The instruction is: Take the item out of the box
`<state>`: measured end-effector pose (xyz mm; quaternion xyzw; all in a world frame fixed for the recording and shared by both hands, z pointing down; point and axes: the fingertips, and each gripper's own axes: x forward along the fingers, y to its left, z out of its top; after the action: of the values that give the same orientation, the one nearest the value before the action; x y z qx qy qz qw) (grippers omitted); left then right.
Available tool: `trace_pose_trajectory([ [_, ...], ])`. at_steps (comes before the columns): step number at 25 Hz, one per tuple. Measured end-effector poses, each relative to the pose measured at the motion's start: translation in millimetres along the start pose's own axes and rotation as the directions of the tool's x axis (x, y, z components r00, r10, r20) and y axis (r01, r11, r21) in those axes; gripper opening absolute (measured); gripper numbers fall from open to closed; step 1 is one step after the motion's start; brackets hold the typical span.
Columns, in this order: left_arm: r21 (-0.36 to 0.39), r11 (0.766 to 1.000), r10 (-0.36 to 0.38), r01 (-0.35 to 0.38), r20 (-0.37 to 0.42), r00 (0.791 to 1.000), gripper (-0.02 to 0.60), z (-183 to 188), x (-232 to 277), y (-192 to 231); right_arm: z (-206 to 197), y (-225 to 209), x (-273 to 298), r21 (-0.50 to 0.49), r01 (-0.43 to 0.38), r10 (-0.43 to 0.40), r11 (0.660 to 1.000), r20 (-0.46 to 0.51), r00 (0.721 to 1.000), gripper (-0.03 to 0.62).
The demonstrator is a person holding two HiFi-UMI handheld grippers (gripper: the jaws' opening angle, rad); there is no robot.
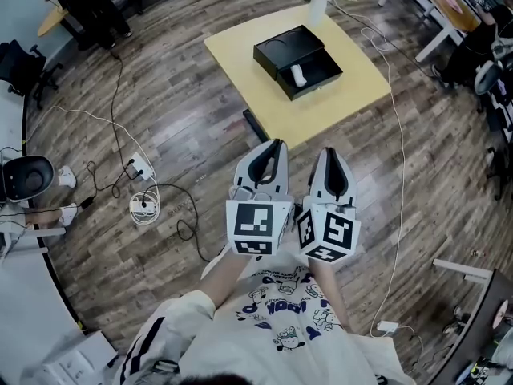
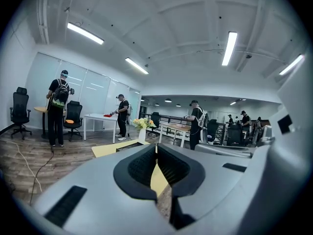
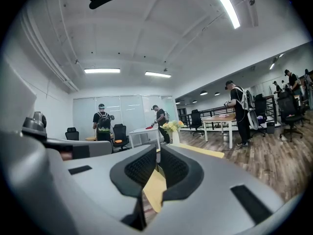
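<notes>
A black box (image 1: 298,61) lies open on the yellow table (image 1: 337,107), and a small white item (image 1: 298,74) rests in its pulled-out tray. Both grippers hang side by side close to my body, over the floor and well short of the table. The left gripper (image 1: 276,146) (image 2: 156,148) is shut with nothing between its tips. Beside it, the right gripper (image 1: 329,152) (image 3: 159,153) is also shut and holds nothing. Both gripper views look level across the room, with the table edge showing through the gap below the tips.
A white vase of flowers (image 1: 317,6) stands at the table's far edge. Cables, a power strip (image 1: 140,167) and a coiled lead (image 1: 145,208) lie on the wooden floor at left. A cable (image 1: 398,159) runs down the right. Several people (image 2: 59,106) stand among desks and chairs.
</notes>
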<state>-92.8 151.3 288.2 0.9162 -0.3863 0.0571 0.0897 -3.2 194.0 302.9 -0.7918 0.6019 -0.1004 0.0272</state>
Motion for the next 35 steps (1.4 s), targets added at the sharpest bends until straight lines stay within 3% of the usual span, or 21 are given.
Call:
trace_pose_trajectory([
  [23, -0.046, 0.998, -0.051, 0.048, -0.059, 0.997, 0.023, 27, 168, 61, 21, -36, 172, -0.004, 0.071, -0.071, 0.997, -0.037, 0.997, 0.043],
  [35, -0.067, 0.996, -0.06, 0.052, -0.122, 0.991, 0.023, 19, 227, 86, 20, -43, 230, -0.011, 0.087, -0.087, 0.996, -0.056, 0.995, 0.043],
])
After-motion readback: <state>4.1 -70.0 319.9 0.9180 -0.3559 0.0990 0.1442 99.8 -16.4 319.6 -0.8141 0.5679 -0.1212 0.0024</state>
